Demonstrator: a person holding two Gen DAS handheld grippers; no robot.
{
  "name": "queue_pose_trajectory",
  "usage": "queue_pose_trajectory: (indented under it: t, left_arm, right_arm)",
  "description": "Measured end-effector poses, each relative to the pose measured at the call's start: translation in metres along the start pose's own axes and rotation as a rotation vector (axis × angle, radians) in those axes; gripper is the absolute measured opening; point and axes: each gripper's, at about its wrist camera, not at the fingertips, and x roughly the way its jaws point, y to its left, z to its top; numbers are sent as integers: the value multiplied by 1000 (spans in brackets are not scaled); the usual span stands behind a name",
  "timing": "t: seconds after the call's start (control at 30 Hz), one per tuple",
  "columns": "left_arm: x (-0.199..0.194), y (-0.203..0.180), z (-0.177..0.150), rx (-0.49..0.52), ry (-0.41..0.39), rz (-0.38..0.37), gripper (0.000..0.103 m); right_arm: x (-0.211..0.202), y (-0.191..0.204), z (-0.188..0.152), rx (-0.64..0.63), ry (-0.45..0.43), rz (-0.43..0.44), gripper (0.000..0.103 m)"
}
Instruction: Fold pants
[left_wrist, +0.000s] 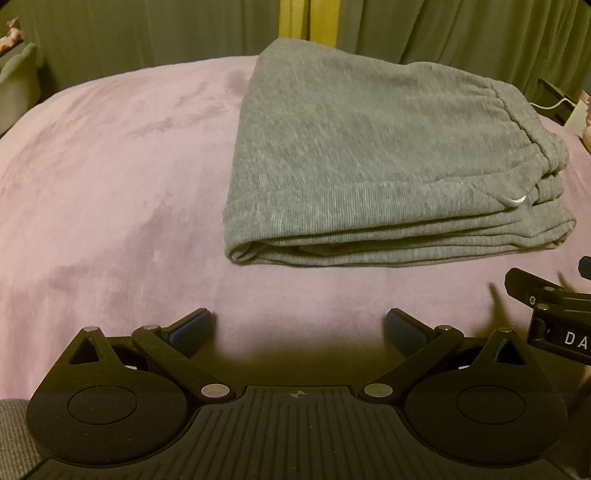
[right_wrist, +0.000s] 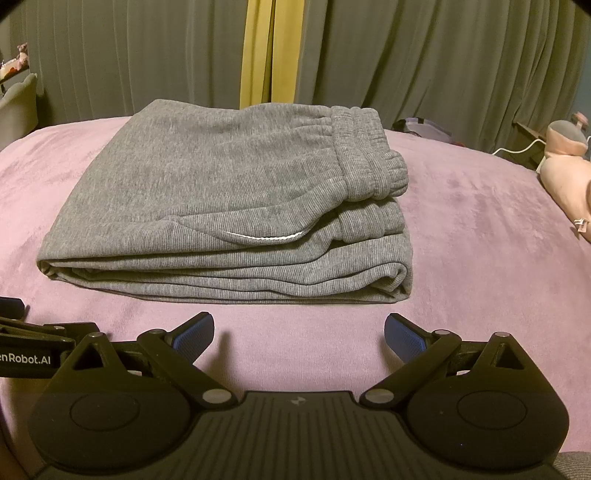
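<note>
You are holding your left gripper (left_wrist: 299, 325) and right gripper (right_wrist: 299, 332) level, side by side, fingers spread apart, near the folded pants (right_wrist: 221, 206).

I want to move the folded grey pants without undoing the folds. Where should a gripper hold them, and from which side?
Probably grip the rounded fold of the pants at their near right corner, coming in low from the right. There the layers join; the near edge shows loose layers. Both the right gripper and the left gripper are open.

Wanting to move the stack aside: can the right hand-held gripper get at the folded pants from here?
Probably yes. The right hand-held gripper is open and faces the folded pants, with only bare purple blanket between them.
</note>
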Motion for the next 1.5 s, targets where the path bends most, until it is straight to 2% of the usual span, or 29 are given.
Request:
queue_pose_trajectory:
  t: [1.5]
  left_arm:
    - [-2,-2,-2,17,-15,-2,103]
  right_arm:
    - [-1,1,2,2,-2,-1,99]
